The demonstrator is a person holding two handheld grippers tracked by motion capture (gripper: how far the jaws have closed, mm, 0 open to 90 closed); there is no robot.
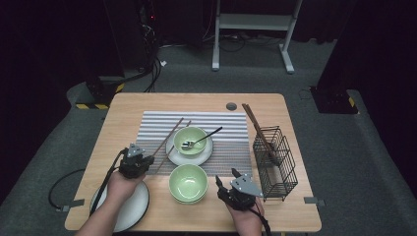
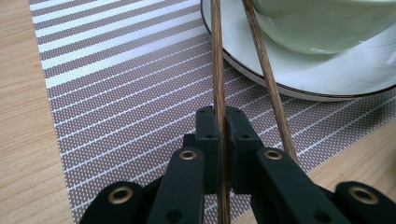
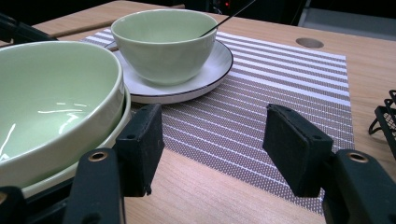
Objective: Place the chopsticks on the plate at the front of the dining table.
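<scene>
at the placemat's near edge, left gripper clamps one chopstick; right gripper gapes.

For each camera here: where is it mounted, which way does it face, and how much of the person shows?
High view: above the person's side, looking forward and down on the table; forearms, left claw, right claw.
Left gripper view: on that claw, shut on a chopstick over the placemat.
Right gripper view: on the open right claw, facing the bowl on the plate.
All share that bowl.

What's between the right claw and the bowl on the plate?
Just bare wood and striped placemat between the open right claw and the bowl, in the right gripper view.
</scene>
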